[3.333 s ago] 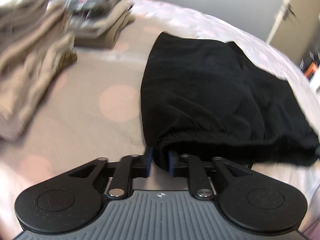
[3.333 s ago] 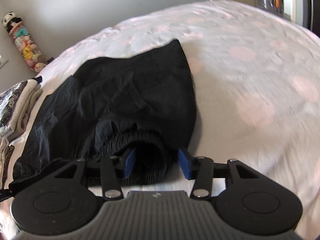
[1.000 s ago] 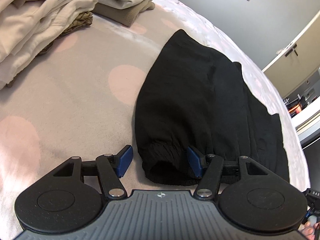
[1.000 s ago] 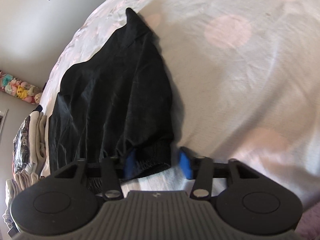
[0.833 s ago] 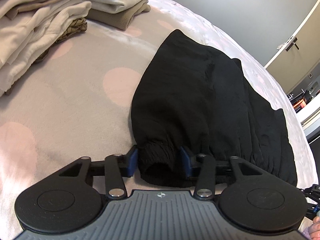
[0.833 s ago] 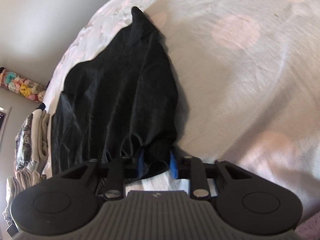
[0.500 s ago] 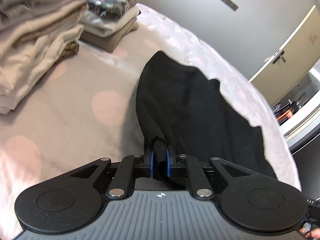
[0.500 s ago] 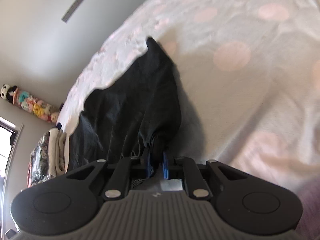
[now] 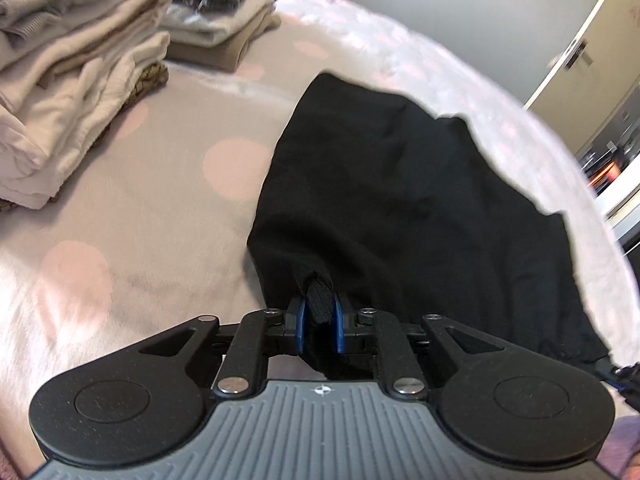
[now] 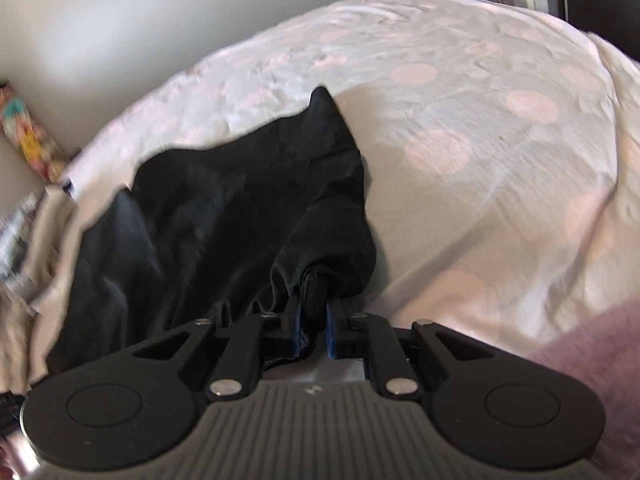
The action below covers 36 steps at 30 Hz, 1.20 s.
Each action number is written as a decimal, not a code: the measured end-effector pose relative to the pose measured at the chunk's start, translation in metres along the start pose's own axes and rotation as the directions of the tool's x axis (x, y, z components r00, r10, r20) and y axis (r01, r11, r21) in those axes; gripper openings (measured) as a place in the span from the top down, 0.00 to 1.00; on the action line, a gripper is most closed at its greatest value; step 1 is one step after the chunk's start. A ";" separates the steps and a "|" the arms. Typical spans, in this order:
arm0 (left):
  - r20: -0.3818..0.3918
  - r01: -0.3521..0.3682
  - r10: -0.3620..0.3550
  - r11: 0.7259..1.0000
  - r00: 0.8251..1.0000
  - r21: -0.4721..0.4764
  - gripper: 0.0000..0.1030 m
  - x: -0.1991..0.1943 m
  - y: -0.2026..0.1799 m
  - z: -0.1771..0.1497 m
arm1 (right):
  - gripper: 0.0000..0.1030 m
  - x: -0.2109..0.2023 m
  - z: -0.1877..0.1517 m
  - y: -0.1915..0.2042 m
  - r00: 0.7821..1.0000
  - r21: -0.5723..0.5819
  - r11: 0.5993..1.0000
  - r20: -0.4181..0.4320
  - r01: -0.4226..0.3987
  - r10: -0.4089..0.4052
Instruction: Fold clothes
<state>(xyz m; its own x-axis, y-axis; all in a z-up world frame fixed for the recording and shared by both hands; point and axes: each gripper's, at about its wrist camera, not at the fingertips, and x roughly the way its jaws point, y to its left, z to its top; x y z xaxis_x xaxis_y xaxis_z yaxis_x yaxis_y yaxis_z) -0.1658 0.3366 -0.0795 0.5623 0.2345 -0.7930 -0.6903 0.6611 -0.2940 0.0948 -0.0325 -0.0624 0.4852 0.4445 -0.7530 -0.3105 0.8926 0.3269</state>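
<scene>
A black garment (image 9: 400, 184) with elastic cuffs lies spread on a bed with a pink-dotted cover (image 9: 160, 216). My left gripper (image 9: 319, 316) is shut on one gathered cuff of it, at the near left corner. In the right wrist view the same black garment (image 10: 224, 208) stretches away from me, and my right gripper (image 10: 313, 312) is shut on its other cuff, lifted a little off the cover. The cloth between the two cuffs hangs in folds.
Stacks of folded beige and cream clothes (image 9: 68, 80) sit at the left, with a second pile topped by a dark patterned piece (image 9: 220, 12) behind. A grey wall (image 10: 120, 20) and cupboard doors (image 9: 580, 52) lie beyond the bed. A pink sleeve (image 10: 592, 364) shows at lower right.
Both grippers were open around the cuffs a second ago, then closed on them. Since then both have lifted and pulled the cuffs up and toward me; the garment is drawn tauter.
</scene>
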 end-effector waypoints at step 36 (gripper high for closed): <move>-0.108 0.204 -0.173 0.794 0.979 0.573 0.78 -0.012 -0.119 -0.074 | 0.79 -0.015 -0.093 0.117 0.950 -0.669 0.674 -0.205 -0.312 0.237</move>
<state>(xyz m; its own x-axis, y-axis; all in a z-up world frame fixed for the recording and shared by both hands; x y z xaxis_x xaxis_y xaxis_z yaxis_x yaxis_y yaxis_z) -0.1240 0.2024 -0.0743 0.6206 0.0380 -0.7832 -0.1722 0.9810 -0.0889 -0.0247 0.0578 -0.0659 0.2200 0.6185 -0.7544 -0.9078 0.4128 0.0737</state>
